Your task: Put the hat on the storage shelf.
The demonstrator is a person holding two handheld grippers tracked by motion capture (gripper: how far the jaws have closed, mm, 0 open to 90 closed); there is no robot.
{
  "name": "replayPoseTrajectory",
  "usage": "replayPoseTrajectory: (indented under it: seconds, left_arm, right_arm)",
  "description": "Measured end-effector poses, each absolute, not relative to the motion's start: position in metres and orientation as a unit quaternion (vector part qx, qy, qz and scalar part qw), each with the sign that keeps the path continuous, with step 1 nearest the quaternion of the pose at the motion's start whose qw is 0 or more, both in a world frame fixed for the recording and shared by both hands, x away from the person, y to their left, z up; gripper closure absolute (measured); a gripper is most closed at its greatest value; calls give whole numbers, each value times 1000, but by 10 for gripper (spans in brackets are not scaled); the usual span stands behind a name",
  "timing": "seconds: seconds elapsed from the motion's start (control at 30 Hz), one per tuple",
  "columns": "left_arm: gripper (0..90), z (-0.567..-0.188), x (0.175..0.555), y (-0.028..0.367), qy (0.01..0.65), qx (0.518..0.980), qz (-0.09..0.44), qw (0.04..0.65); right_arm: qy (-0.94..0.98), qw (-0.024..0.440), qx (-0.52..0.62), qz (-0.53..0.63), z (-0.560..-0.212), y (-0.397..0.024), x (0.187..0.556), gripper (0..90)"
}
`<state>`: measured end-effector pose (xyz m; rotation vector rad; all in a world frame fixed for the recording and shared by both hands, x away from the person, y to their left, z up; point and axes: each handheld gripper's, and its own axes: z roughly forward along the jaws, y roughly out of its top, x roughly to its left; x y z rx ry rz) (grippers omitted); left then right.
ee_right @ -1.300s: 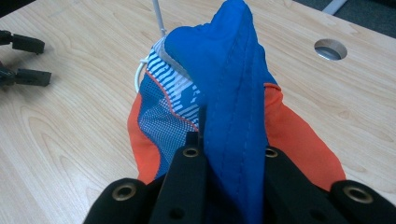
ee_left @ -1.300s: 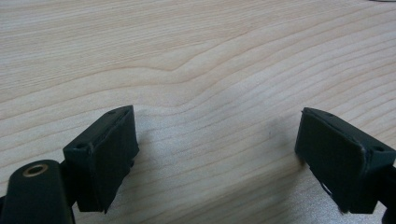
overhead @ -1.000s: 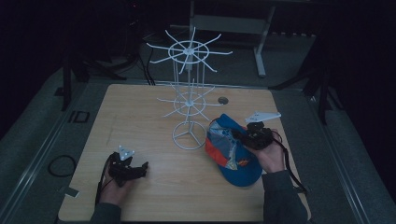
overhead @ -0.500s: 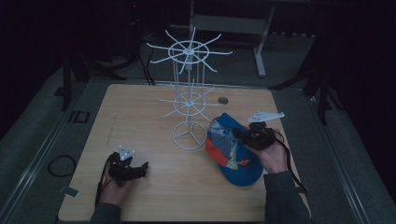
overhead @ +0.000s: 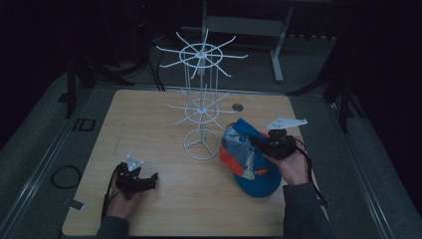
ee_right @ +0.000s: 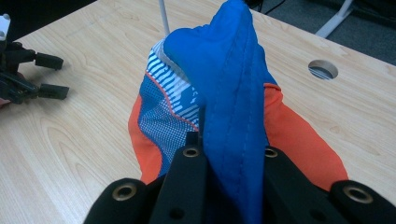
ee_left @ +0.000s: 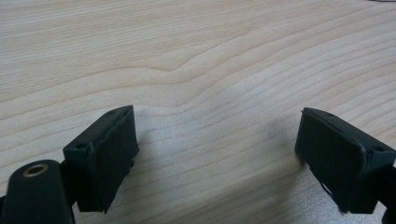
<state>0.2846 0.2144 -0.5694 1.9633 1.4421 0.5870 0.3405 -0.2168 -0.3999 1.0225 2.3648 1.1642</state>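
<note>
Wooden surface (overhead: 149, 124) carries a white wire rack (overhead: 201, 107) at centre, upright on a ring base. Right gripper (overhead: 259, 143) is at the blue and orange cap (overhead: 251, 159), jaws set on its edge; whether clamped cannot be told from here. Cap lies just beside the rack base. Left gripper (overhead: 149, 179) rests low, jaws apart, pointing toward the cap, well apart from it.

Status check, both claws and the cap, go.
Left claw open, empty, low over table. Right claw shut on cap. White wire rack stands beside cap.
</note>
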Motion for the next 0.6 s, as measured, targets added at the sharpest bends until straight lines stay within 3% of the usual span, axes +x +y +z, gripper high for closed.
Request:
replayPoseTrajectory:
  seconds: [0.6]
  left_arm:
    - [134,-569,285,214,547,744,223,313]
  right_arm:
    - [822,166,346,420,-386,-218,332,878]
